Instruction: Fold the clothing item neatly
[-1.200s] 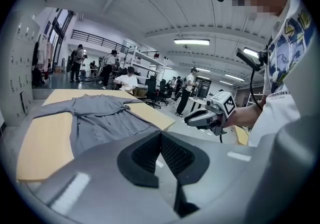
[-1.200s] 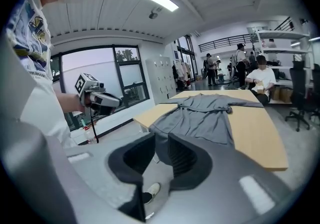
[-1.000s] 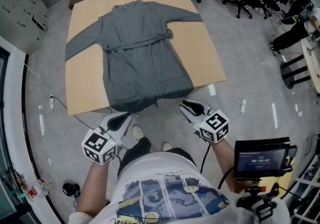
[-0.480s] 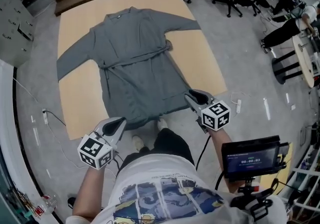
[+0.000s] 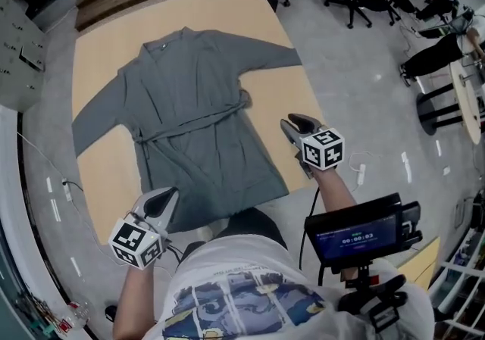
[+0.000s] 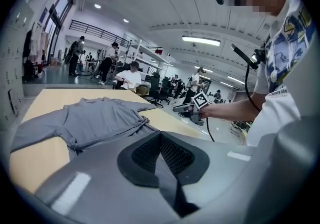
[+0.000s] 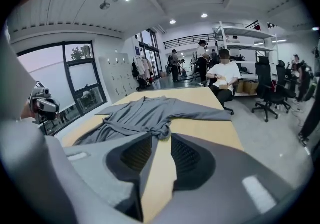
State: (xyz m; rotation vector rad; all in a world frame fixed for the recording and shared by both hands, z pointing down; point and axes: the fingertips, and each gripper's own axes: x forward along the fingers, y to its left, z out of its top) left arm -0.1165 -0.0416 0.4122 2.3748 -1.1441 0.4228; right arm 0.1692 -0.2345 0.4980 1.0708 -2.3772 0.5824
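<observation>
Lying spread on the bench (image 5: 98,43), the robe (image 5: 197,96) is unmoved. Both tools have come forward over the bench: the left tool (image 5: 167,194), jaws together and empty, by the hem (image 5: 227,206); the right tool (image 5: 292,121), jaws just opening, empty, near the belt (image 5: 189,125).

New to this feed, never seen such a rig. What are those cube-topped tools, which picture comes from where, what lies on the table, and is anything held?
No robot here: a person holds a two-fingered gripper in each hand; the marker cubes belong to them. The head view looks down from the person's head; each gripper view looks along that gripper's fingers. A grey robe lies spread on the wooden table. The left gripper has its fingers together, empty. The right gripper has fingers that have just been opening, nothing between them.
</observation>
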